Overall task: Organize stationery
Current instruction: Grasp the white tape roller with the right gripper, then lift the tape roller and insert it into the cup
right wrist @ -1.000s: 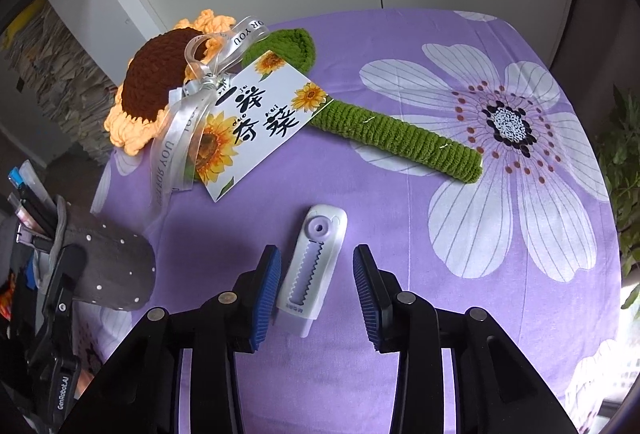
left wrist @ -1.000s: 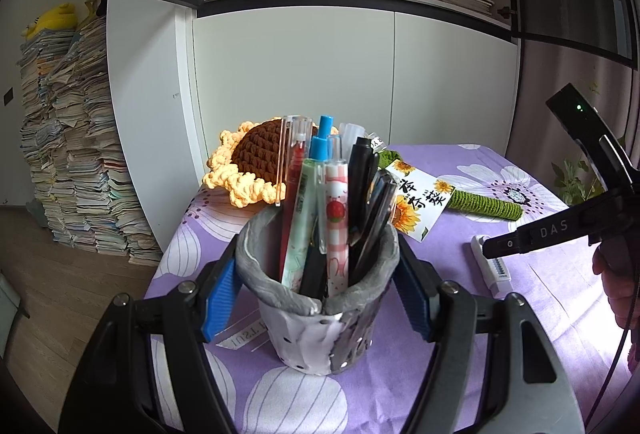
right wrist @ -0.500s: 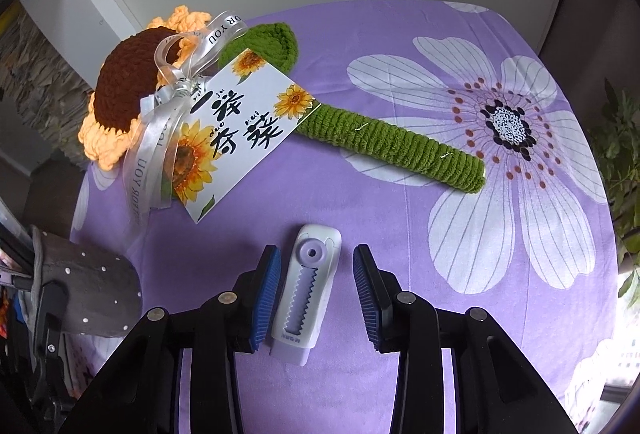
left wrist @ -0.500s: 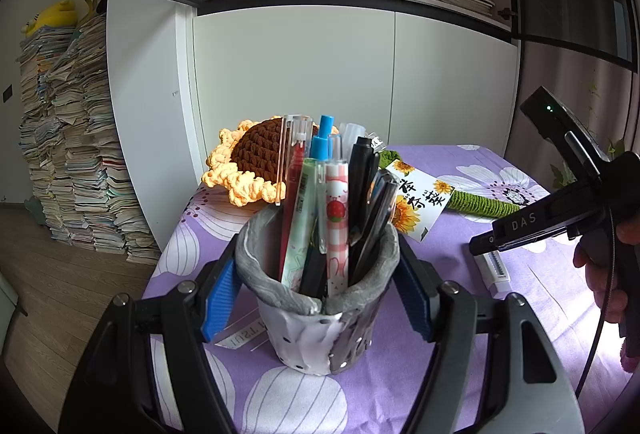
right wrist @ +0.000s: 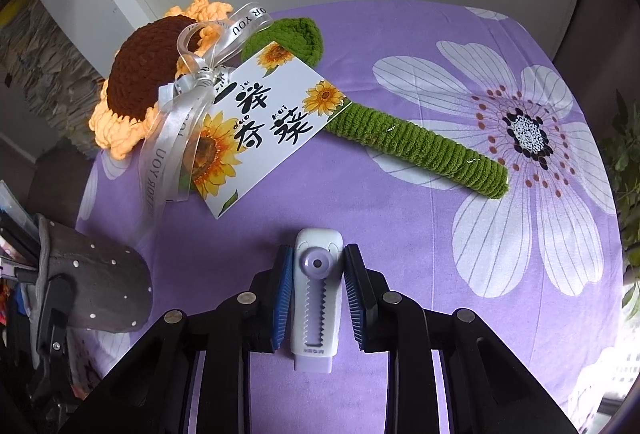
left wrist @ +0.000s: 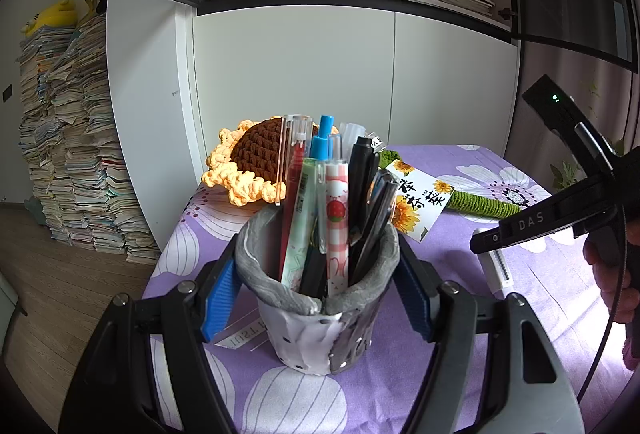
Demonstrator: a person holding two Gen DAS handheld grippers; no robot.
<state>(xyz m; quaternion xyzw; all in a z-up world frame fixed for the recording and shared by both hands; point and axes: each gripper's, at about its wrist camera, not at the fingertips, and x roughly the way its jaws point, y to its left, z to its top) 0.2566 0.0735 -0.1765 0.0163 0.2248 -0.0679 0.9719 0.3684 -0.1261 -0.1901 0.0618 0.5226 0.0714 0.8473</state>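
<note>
Correction tape point(right wrist: 316, 294) lies between the closing right tongs point(right wrist: 316, 298); left tongs point(left wrist: 316, 298) clamp the pen cup point(left wrist: 316, 314).

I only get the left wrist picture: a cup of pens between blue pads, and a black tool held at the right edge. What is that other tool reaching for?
Observer: The right gripper straddles a white and lilac slider case. Its jaws have just been closing, and the pads touch both its sides.
Operator: Is it lifted yet?
Observer: It looks flat on the purple tablecloth, round knob end pointing away from the hand.
Operator: Anything close to it?
Observer: A silver ribbon ties the card beyond it to the crochet sunflower. The card lies apart from the case.
</note>
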